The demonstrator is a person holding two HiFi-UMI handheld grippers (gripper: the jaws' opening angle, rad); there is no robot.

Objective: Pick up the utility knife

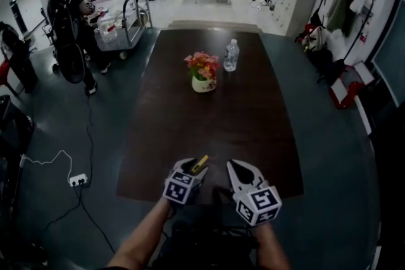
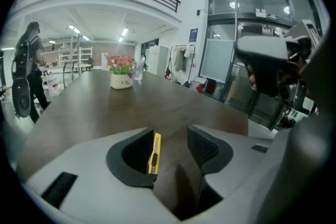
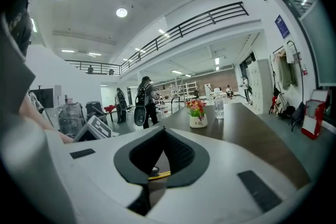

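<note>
The knife (image 2: pixel 154 152) lies on the desk (image 1: pixel 253 129), well to the person's side of the pot (image 1: pixel 203 83) and close to the desk's near edge. The left gripper (image 2: pixel 170 136) is wide open around the knife and tilted down at the desk. The knife sits hard by its left pad, with clear space to the other pad, so nothing is clamped yet. This looks like the set-up for closing on the narrow handle. The right gripper (image 3: pixel 164 129), also on the near side of the pot, has its tips together and holds nothing, apparently just kept out of the way.
</note>
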